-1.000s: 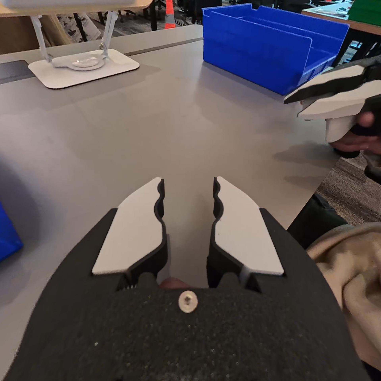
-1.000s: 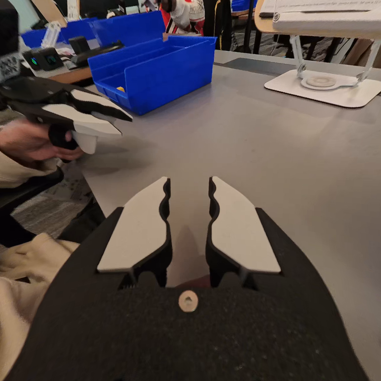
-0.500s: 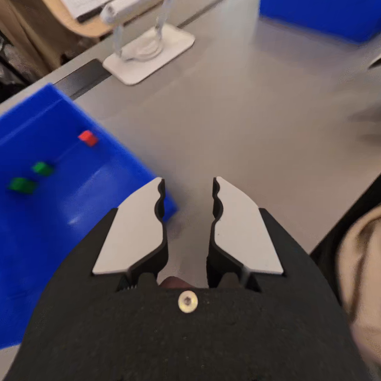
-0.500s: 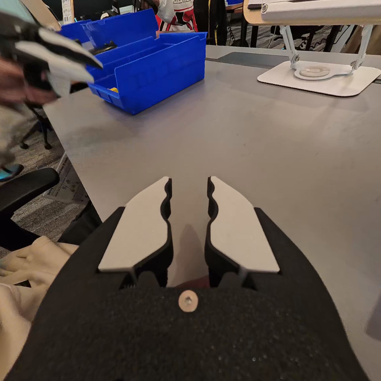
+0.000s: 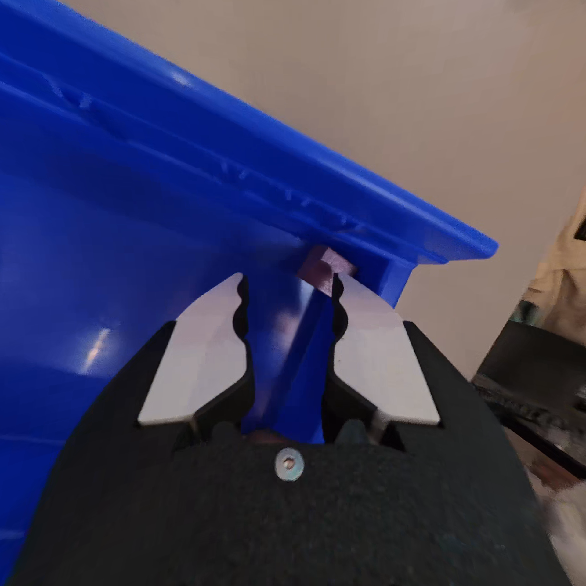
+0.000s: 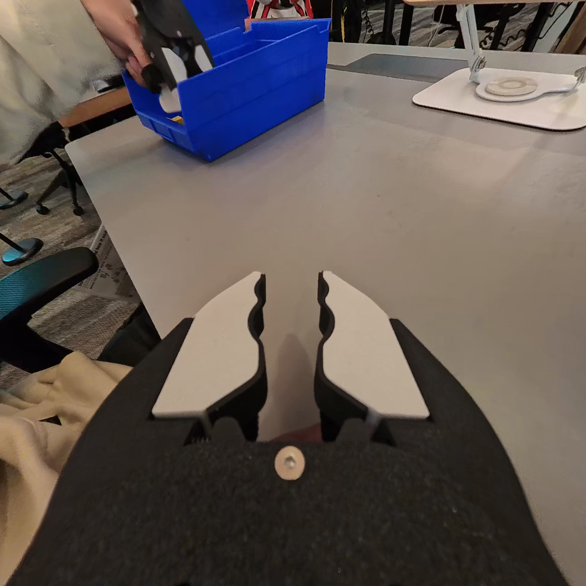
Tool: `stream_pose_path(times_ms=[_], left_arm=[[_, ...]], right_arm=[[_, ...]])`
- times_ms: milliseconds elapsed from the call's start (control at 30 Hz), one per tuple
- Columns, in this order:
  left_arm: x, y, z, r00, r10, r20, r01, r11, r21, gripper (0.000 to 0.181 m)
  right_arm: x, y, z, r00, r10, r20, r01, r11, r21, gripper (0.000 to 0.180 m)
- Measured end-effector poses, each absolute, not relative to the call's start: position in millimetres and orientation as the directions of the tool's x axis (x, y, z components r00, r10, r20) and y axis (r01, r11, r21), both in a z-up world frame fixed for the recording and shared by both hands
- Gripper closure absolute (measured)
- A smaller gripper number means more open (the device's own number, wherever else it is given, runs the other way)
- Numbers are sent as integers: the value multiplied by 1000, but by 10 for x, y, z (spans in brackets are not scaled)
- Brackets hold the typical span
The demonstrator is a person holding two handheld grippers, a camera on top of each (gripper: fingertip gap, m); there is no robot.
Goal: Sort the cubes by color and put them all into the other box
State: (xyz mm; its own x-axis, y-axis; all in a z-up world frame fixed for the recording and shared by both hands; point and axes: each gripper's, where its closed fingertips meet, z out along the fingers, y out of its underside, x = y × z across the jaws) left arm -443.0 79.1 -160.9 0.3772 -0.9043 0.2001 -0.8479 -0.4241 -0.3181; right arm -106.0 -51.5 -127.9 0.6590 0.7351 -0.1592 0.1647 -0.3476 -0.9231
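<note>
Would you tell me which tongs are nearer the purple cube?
Left. The left tongs are inside the bin, almost at the cube; the right tongs hover over bare table.

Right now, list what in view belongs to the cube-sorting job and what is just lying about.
Job:
- blue box
- purple cube in its corner
- yellow cube
- left tongs, open inside the box
- right tongs, open over the table

Lying about:
- white stand
- office chair
- newspaper
</note>
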Motion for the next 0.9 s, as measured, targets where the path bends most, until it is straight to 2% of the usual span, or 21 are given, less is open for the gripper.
stream_pose_path(times_ms=[100,233,533,567,700,900], left_arm=[[-4399,723,-1697,320,-903,287,-871,-399,-287,124],[-4400,796,-1728,318,-906,280,-875,-394,-282,115],[-4523,1009,-1691,360,-911,201,-857,-408,-315,121],[-4521,1023,-1671,355,-916,185,-858,-398,-325,127],[-4379,902,-1537,300,-928,223,-845,-367,-390,129],[-4431,864,-1746,284,-946,156,-905,-319,-282,126]], right_arm=[[-1083,-508,-1288,647,737,-197,148,-374,-916,149],[-1094,-497,-1308,641,737,-216,147,-394,-907,150],[-1110,-487,-1317,628,739,-243,139,-414,-900,151],[-1109,-487,-1316,627,739,-246,137,-415,-900,151],[-1108,-494,-1311,626,741,-243,136,-411,-901,151],[-1123,-509,-1325,622,746,-235,152,-410,-899,151]])
